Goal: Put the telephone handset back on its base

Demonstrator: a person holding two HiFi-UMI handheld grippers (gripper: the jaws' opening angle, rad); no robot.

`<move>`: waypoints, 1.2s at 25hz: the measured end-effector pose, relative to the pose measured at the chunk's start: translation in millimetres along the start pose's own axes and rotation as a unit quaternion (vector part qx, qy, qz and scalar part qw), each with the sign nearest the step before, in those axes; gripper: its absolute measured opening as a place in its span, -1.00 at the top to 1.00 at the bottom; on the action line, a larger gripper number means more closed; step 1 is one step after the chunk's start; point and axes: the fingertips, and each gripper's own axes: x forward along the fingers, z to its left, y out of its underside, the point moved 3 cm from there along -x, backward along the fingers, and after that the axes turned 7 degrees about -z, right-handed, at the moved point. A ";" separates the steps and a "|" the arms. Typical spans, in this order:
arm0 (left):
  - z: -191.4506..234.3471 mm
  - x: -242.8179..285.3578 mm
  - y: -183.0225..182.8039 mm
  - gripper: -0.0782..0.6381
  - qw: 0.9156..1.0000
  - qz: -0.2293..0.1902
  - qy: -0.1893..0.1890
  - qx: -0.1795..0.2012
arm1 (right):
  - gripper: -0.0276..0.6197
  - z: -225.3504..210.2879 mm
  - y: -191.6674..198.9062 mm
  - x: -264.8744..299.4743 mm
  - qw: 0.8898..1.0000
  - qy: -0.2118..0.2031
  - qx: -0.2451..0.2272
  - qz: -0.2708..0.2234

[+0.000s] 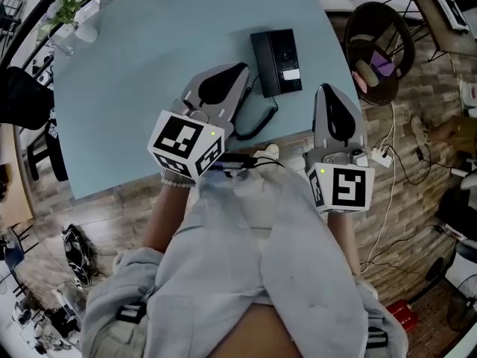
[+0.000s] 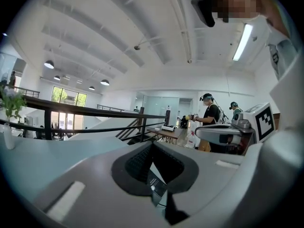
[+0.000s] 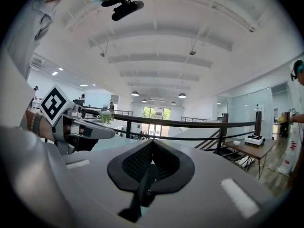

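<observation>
The black handset (image 1: 264,62) lies flat along the nine o'clock side of its black base (image 1: 289,60). The base sits on the pale blue table (image 1: 149,66), at one o'clock in the head view. A curly cord (image 1: 261,124) trails from the phone's near end toward seven o'clock.

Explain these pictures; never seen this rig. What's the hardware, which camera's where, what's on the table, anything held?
No robot here: a person holds a grey two-jaw gripper with a black-and-white marker cube in each hand. One picture comes from a head camera looking down; the other two cameras ride on the left gripper and right gripper, looking along their jaws. On the light-blue table lies a black telephone with a curly black cord. Both grippers are shut and hold nothing.
</observation>
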 end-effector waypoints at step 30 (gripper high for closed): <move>-13.8 -20.0 -3.5 0.77 0.999 -0.004 0.029 0.022 | 0.90 15.5 -1.2 -8.3 1.000 -0.008 0.001 0.003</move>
